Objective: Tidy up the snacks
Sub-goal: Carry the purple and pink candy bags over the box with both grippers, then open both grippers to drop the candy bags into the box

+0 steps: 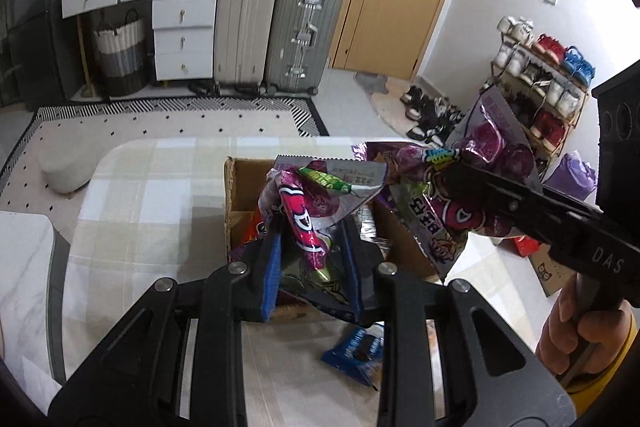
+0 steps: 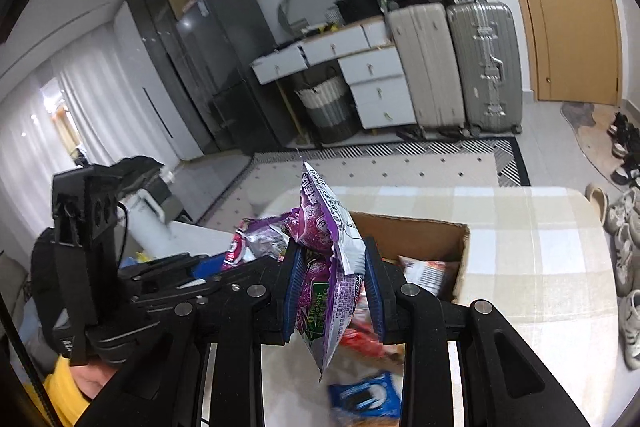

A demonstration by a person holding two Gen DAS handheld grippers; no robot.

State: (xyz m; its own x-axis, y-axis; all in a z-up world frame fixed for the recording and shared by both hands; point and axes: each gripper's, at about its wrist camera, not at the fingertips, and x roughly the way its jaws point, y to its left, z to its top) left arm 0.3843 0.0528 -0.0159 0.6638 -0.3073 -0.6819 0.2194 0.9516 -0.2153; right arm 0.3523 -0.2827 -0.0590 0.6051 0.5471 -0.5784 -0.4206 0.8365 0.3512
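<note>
"DAS" on right tongs (image 1: 456,175)

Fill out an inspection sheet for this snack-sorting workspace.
Surface: table under a pale checked cloth.
Job's things: open cardboard box holding snack packets; blue packet lying on the cloth.
Clutter: nothing seen.
Grippers: left gripper shut on a purple packet; right gripper shut on a second purple packet, both above the box.
Cables: nothing seen.
Surroundings: suitcases, drawers, shoe rack, door.

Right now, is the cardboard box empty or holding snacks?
Holding snacks: the open cardboard box has an orange packet inside, visible from the right wrist view.
</note>
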